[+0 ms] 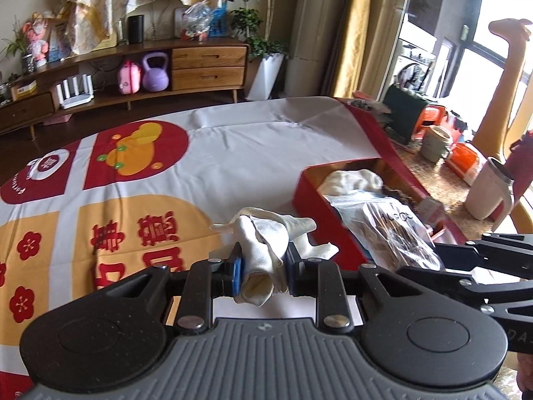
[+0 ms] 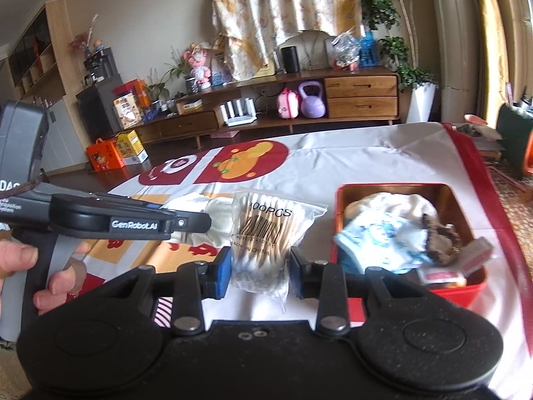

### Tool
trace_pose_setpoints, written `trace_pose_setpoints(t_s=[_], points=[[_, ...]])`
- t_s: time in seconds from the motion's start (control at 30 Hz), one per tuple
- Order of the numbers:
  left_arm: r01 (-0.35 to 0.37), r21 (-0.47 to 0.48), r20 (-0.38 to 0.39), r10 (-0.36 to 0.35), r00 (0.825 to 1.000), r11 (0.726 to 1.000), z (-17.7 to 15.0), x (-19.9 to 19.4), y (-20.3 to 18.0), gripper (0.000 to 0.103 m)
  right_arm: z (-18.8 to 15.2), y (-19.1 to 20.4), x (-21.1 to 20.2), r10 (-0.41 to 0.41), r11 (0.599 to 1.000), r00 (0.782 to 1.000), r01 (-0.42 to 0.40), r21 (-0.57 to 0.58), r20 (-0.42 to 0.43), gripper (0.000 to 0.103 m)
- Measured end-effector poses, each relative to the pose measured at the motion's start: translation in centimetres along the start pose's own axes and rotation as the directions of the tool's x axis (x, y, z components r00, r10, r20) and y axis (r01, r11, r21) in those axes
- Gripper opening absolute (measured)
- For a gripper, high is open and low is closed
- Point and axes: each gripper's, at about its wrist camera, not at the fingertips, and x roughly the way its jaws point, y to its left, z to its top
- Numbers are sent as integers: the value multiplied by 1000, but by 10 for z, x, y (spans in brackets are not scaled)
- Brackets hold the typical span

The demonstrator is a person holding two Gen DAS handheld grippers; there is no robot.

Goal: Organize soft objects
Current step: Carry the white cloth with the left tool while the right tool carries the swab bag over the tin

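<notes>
My left gripper [image 1: 263, 268] is shut on a white cloth glove [image 1: 269, 243] and holds it above the patterned tablecloth [image 1: 133, 200], left of the red box [image 1: 311, 200]. The glove also shows in the right wrist view [image 2: 206, 213], behind the left gripper's body [image 2: 133, 221]. My right gripper [image 2: 261, 270] is shut on a clear bag of cotton swabs [image 2: 263, 230], just left of the red box [image 2: 339, 220]. The box holds a white cloth [image 2: 389, 201], a blue-white cloth [image 2: 379, 236], a dark furry item [image 2: 439, 240] and small packets.
The table's right edge has a red border [image 2: 479, 173]. A wooden sideboard [image 2: 299, 100] stands across the room. A white jug [image 1: 489, 190] and a cup [image 1: 434, 138] sit on the floor to the right of the table.
</notes>
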Motion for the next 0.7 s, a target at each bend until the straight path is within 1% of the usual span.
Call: trace_pose_setpoints(t_s=[0.13,0.4,0.57,0.7], points=[[40,22,7,-40,999,999,4,1,-23,24,-1,-16,-10,-37,999,999,37,7,14,34],[110,61,-2,-110,994,992,13,10,-63,24,-3,-47,-24,-100,994,994,99,34,30,34],[143,77,-12,-142,990,987,17,20,-82,24,-3,-62,-28,-131,991,991,129,42,34,34],[152,89,-16,-151,988,984,22,30,-98,24,-3,-77,-28,-158,986,987,156,52,33,34]])
